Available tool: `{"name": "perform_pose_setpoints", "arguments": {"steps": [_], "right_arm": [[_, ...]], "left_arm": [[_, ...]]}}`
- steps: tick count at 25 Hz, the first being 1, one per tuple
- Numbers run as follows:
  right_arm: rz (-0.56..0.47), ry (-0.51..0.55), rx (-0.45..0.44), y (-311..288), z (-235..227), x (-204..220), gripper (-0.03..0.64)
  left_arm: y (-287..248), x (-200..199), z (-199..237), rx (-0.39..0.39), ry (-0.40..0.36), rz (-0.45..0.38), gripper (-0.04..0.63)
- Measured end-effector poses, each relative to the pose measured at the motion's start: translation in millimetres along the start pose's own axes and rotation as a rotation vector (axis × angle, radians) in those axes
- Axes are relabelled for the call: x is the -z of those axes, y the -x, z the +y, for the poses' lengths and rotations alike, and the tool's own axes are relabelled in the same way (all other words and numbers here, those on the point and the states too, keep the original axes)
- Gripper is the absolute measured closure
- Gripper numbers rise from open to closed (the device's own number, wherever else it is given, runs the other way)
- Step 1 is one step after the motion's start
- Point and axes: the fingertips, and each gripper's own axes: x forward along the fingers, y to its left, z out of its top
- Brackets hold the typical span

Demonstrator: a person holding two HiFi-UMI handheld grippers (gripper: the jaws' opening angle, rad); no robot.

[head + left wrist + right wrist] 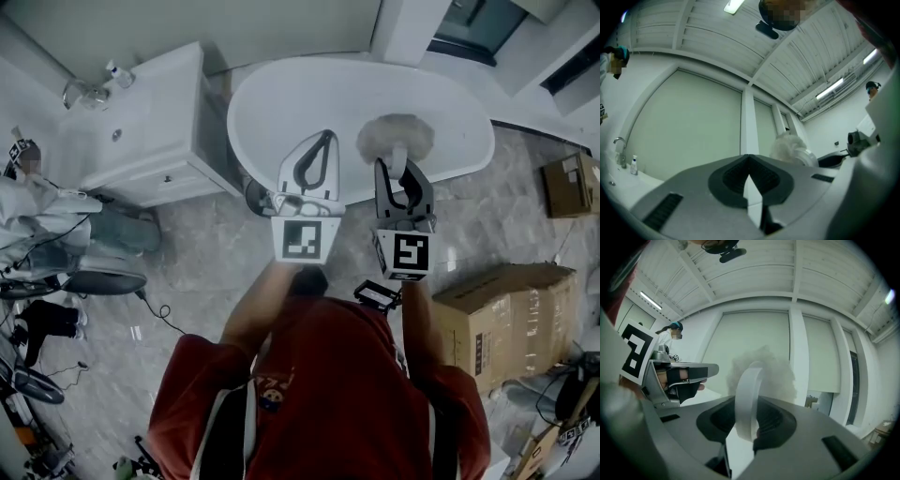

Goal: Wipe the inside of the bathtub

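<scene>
1. Head view:
   - White oval bathtub (281,84) lies at top centre. A person in a red top stands at its near rim w/ a tool in each hand.
   - Left gripper (321,150) sits over the tub's near edge, jaws pressed together at the tip, nothing in them. Its marker cube (305,239) faces the cam.
   - Right gripper (397,171) is just beside it, clamped on the stem of a fluffy duster (396,138).
   - The duster's head shows over the tub's inside, right of centre and near the front rim. Can't tell if it touches the tub.
   - A white vanity (155,122) w/ a faucet (80,94) stands left of the tub. A cardboard box (502,314) is on the floor at right.

2. Left gripper view:
   - Left gripper (749,161): jaws meet at the tip, w/ only a thin wedge behind it, gripping nothing.
   - The duster (787,145) shows just past the jaws, a bit to the right.
   - The faucet (619,150) and a small bottle (634,165) are at far left. Wall panels and a ribbed ceiling fill the rest.

3. Right gripper view:
   - Right gripper (750,423): jaws closed on a white loop handle (745,394), which stands upright betw. them.
   - The duster's fluffy head (764,366) is right behind the loop.
   - The left gripper (679,376) lies at left, near and about level.
   - The tub isn't clear in this view.
</scene>
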Motion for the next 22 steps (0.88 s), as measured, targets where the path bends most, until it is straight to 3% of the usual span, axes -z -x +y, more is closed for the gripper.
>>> {"name": "perform_pose_setpoints", "arguments": {"steps": [12, 22], "right_arm": [[0.035, 0.034, -0.105, -111.7, 12.2, 14.1, 0.509], [0.026, 0.014, -0.125, -161.0, -35.5, 34.3, 0.508]], "left_arm": [[-62.3, 34.3, 79.0, -0.085, 0.010, 0.012, 0.580], [-119.7, 56.6, 71.1, -0.110, -0.038, 0.026, 0.580]]}}
